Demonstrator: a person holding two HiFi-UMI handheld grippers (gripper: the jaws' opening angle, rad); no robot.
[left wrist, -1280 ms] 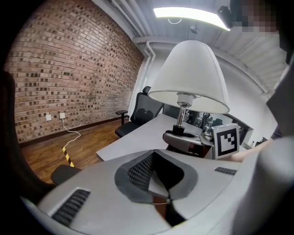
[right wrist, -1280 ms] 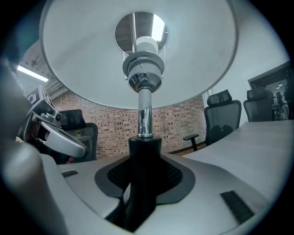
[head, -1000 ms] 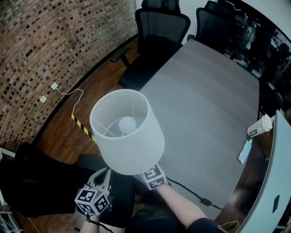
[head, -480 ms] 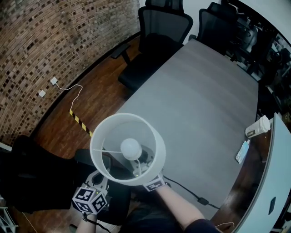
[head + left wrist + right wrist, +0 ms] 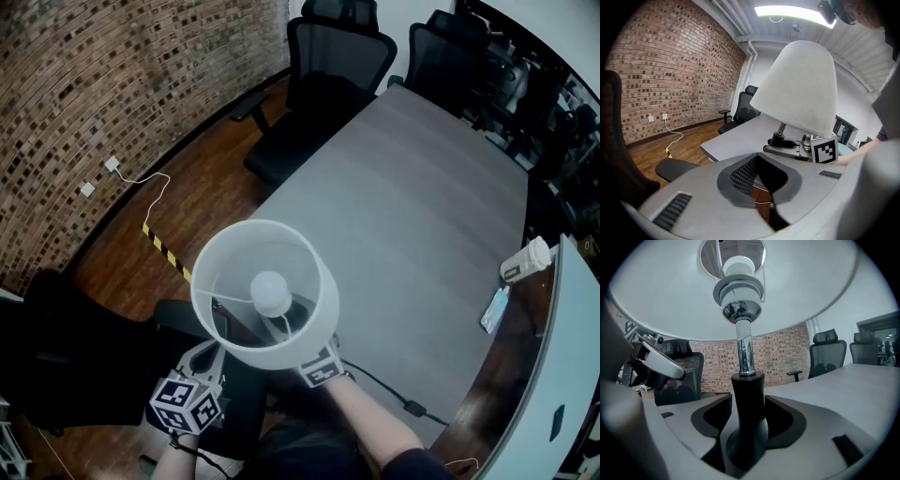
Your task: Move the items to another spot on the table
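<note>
The right gripper is reaching level onto the table, and its jaws have just been opening; they are standing spread on either side of the lamp's black base, with a thin gap showing at each pad, so they are flanking it rather than pinching it; above the base the chrome stem is rising into the white shade; from the head view the lamp is sitting at the near end of the grey table, close to the corner nearest the person, and its base appears to be resting on the top; the bulb is showing through the shade's open top; the left gripper is hanging off the table's near edge, beside the lamp and apart from it, jaws pressed together on nothing; a black cable is trailing along the near edge; black office chairs are standing round the far end.
</note>
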